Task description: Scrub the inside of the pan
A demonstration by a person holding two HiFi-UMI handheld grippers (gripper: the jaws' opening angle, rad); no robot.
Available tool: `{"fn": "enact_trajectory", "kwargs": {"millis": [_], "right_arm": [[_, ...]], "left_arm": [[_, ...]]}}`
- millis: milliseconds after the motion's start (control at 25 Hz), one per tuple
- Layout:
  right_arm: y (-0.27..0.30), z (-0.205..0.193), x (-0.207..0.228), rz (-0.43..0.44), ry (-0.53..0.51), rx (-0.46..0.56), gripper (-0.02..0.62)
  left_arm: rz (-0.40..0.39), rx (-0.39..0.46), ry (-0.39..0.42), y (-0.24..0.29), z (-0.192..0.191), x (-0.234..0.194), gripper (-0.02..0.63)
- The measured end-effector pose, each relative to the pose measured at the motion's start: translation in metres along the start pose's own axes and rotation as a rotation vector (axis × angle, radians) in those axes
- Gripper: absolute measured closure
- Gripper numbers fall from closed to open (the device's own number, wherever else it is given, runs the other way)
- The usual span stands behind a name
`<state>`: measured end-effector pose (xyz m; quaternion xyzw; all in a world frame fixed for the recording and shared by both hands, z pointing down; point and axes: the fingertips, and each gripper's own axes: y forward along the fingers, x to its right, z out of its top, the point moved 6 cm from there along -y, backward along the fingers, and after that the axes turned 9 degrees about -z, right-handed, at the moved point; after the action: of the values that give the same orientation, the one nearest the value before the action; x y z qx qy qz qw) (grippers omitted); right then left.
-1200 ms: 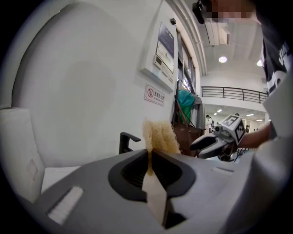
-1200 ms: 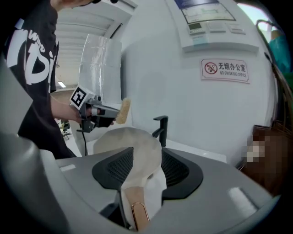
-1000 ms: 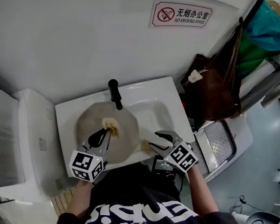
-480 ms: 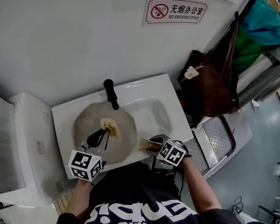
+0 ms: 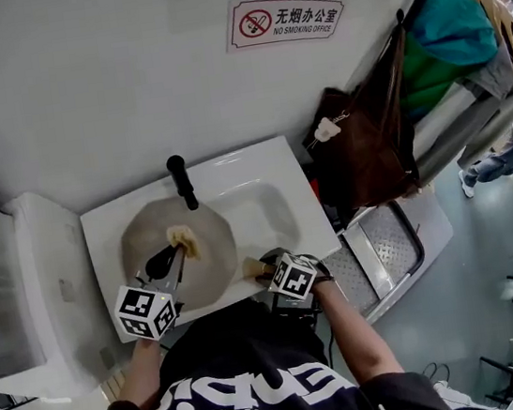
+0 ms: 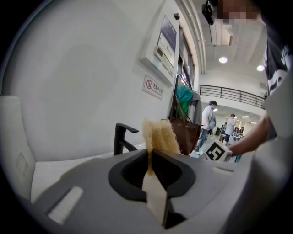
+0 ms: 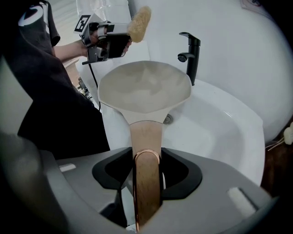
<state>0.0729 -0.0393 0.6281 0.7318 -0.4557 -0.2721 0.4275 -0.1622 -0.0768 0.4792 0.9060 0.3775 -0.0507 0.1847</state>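
**Over the white sink: pan and sponge, one in each gripper**

- Pan [image 5: 155, 261]: pale grey, round, inside facing up. It is held over the sink [image 5: 265, 198] basin in the middle left of the head view, just below the black faucet [image 5: 181, 181].
- Right gripper [image 5: 259, 267]: jaws pressed onto the pan's wooden handle [image 7: 146, 151], which runs straight out between them.
- Left gripper [image 5: 178, 251]: jaws pinching a yellow sponge [image 5: 184, 241]. The sponge sticks out past the tips.
- Sponge position: over the pan's middle in the head view. At the upper left of the right gripper view it hangs above the pan's far rim, apart from the pan.
- Surroundings: no-smoking sign [image 5: 287, 21] on the wall at the top; brown bag [image 5: 362, 146] hanging at the right.
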Motion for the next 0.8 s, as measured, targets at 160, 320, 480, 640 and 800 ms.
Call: {"fn": "enact_trajectory", "kwargs": {"millis": [160,320,480,640,800], "right_arm": [[0.003,0.002,0.001,0.007,-0.007,-0.011,0.417],[0.002,0.004,0.001,0.011,-0.008,-0.029,0.419],[0.002,0.005,0.001,0.001,-0.029,-0.068,0.42],[-0.001,0.006,-0.002,0.017,-0.056,-0.11,0.42],[-0.012,0.015,-0.002,0.011,-0.084,-0.11,0.42]], "left_arm": [[0.0,-0.003,-0.002,0.0,-0.001,-0.001,0.581],[-0.004,-0.01,0.0,0.002,-0.002,-0.001,0.581],[-0.011,-0.024,0.006,0.004,-0.005,-0.004,0.581],[-0.01,-0.04,0.005,0.006,-0.007,-0.008,0.581],[-0.012,-0.063,0.028,0.009,-0.01,-0.011,0.581]]}}
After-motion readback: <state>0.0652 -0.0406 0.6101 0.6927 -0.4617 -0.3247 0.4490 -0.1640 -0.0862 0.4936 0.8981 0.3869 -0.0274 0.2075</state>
